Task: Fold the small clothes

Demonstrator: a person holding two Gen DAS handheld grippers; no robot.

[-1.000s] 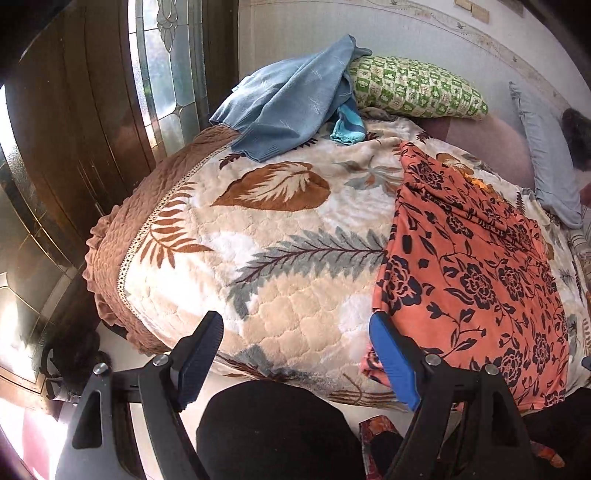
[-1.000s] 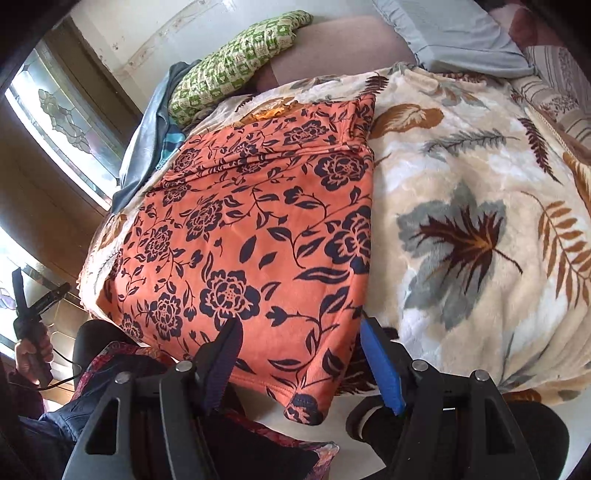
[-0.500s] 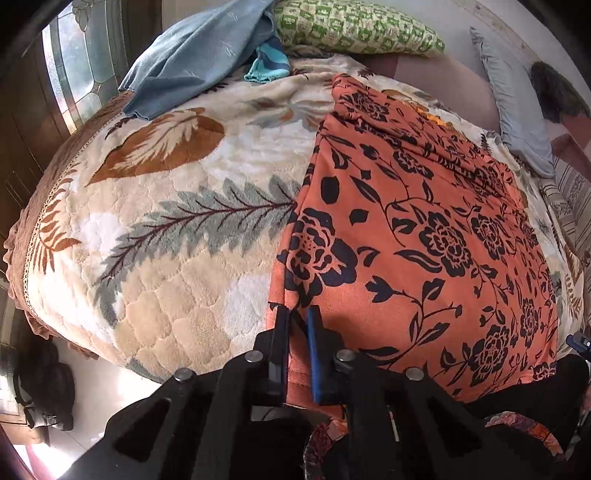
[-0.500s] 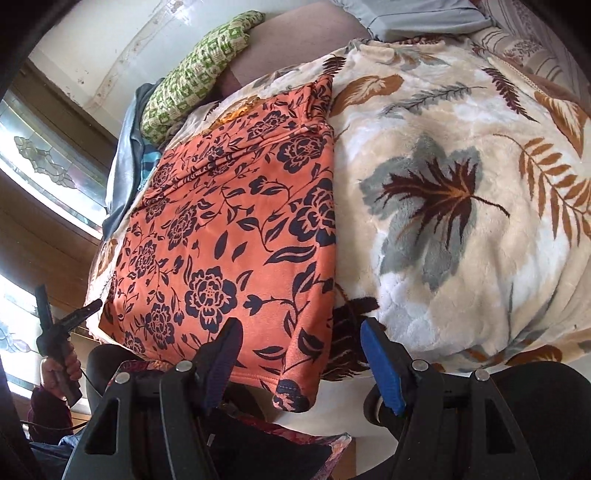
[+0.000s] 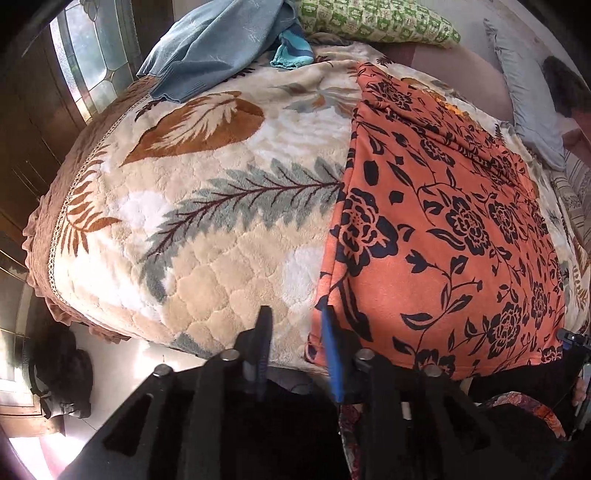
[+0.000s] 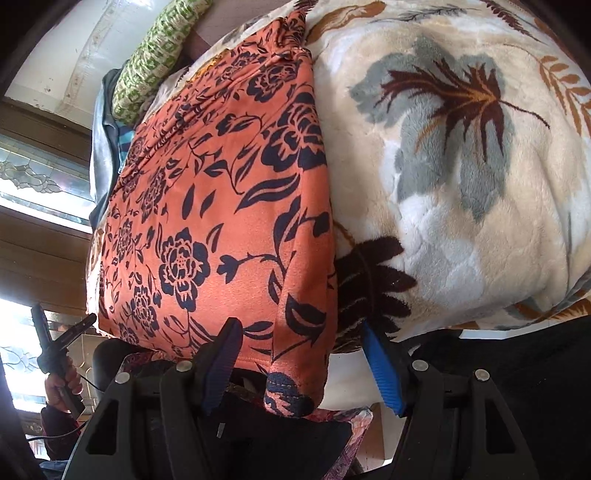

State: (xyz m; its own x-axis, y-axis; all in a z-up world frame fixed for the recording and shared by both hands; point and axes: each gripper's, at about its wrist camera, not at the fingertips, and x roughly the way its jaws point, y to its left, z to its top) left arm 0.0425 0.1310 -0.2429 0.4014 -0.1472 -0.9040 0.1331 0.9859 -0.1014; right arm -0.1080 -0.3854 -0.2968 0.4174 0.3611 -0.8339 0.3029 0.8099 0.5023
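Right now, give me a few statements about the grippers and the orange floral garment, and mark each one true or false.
1. The orange floral garment lies spread on the leaf-patterned blanket. True.
2. The right gripper is shut on the garment's hem. False: its jaws stand wide apart around the near corner, not clamping it.
3. The left gripper has a gap between its jaws at the garment's near left corner. True.
4. The green patterned pillow lies on top of the garment. False: it sits at the far end of the bed, beyond the garment.
5. A blue cloth is bunched beside the pillow. True.
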